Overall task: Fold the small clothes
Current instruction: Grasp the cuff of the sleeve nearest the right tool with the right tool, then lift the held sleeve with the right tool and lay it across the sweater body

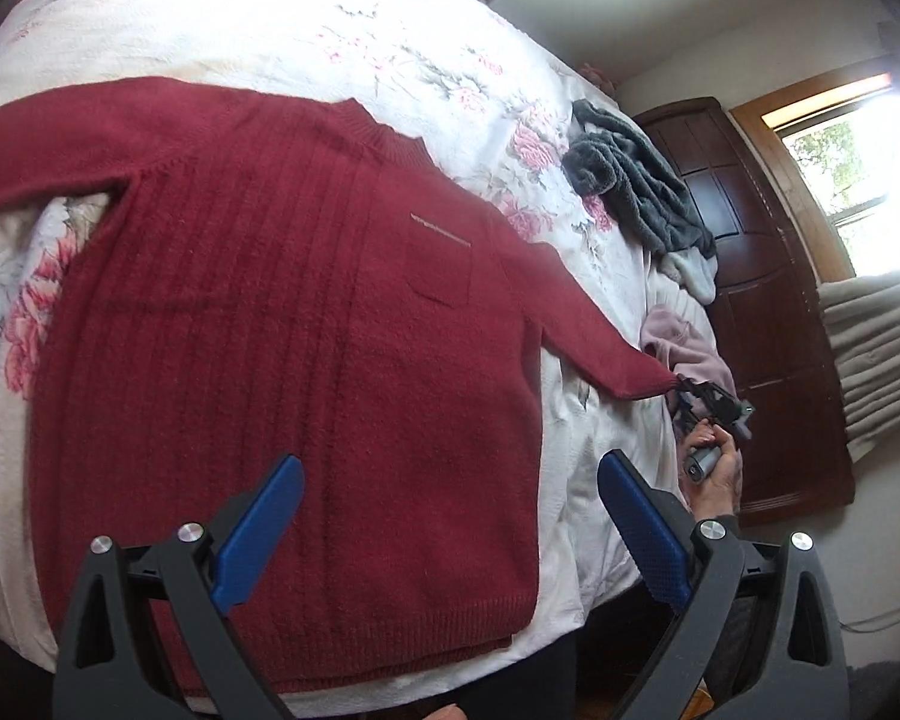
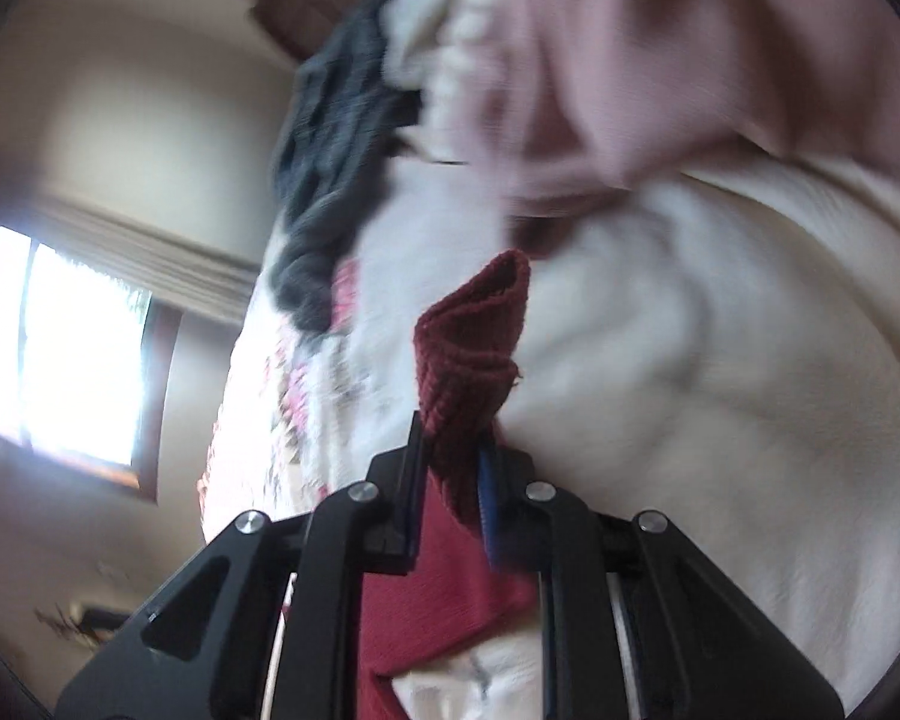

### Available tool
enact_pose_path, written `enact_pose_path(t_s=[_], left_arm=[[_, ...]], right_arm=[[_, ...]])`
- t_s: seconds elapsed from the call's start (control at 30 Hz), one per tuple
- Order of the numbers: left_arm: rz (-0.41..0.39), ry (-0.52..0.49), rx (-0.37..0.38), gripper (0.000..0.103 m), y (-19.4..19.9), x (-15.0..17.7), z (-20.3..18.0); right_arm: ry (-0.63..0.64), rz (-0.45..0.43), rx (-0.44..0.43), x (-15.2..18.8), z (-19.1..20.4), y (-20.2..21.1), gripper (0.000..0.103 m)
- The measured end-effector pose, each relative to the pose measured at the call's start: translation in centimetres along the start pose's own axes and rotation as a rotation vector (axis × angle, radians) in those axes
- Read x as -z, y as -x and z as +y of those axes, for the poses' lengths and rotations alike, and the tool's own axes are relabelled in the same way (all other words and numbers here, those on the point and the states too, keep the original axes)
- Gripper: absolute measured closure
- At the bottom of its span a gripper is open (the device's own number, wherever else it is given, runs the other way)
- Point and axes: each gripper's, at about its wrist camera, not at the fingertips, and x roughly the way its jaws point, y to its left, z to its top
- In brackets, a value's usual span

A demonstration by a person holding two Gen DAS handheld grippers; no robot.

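Sweater (image 1: 282, 300): dark red knit, spread flat and face up on the floral bedspread (image 1: 330, 18); hem toward the near bed edge, ribbed collar toward the far side. Small chest pocket (image 1: 441, 279) shows on the front.
Sleeve, far from sweater's pocket side: runs out toward the left edge of the left wrist view, lying flat.
Sleeve, pocket side: pulled out straight from the body toward the bed's side edge; its cuff (image 2: 474, 336) is pinched in the right gripper (image 2: 453, 456).
Right gripper: jaws closed narrow on the cuff; knit bunches up between the pads. Right wrist view is blurred, so depth of bite unclear. The person's hand (image 1: 714, 465) grips its handle.
Left gripper (image 1: 450, 531): jaws wide apart, nothing between them; hovers over the sweater's hem corner on the pocket side.
Other laundry: grey fleece item (image 1: 636, 192) and pale pink garment (image 1: 684, 342) lie beyond the held cuff, apart from the sweater body.
Handling, judged: soft, limp, fairly light; knit will stretch and sag if lifted by one point, and the fuzzy surface should grip the pads well, not slip.
Hold points, judged: cuff and ribbed hem are the firmest edges; take the shoulder seam or hem corner for the side fold.
Step, judged: sleeve about to be folded across the body.
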Motion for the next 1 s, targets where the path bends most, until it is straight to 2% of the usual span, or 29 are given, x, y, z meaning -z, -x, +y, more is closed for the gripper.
enact_pose_path(t_s=[0.17,0.37,0.47,0.57,0.63,0.7,0.77,1.0], left_arm=[[-0.038,0.116,0.095,0.004,0.7,-1.2,1.2],[-0.183,0.032,0.041,0.004,2.2,-2.7,0.2],[-0.206,0.014,0.036,0.004,2.4,-3.7,0.0],[-0.174,-0.019,0.042,0.004,2.0,-5.1,-0.1],[-0.112,-0.026,0.05,0.004,1.2,-6.1,-0.2],[-0.049,-0.008,0.092,0.004,0.4,-6.8,0.2],[-0.044,0.003,0.109,0.004,-0.2,-7.1,0.4],[-0.036,0.025,0.075,0.004,-2.6,-7.3,1.5]], right_arm=[[0.224,0.012,-0.058,3.6,10.1,1.6,0.089],[0.409,0.07,-0.108,9.5,18.6,0.6,0.089],[0.481,0.118,-0.116,12.7,21.5,-1.4,0.089],[0.558,0.155,-0.109,16.2,23.4,-3.2,0.089],[0.601,0.184,-0.1,18.9,24.3,-4.7,0.089],[0.643,0.222,-0.089,21.6,24.8,-6.2,0.089],[0.683,0.252,-0.073,24.0,24.9,-7.2,0.089],[0.856,0.344,0.057,32.3,24.4,-13.5,0.089]])
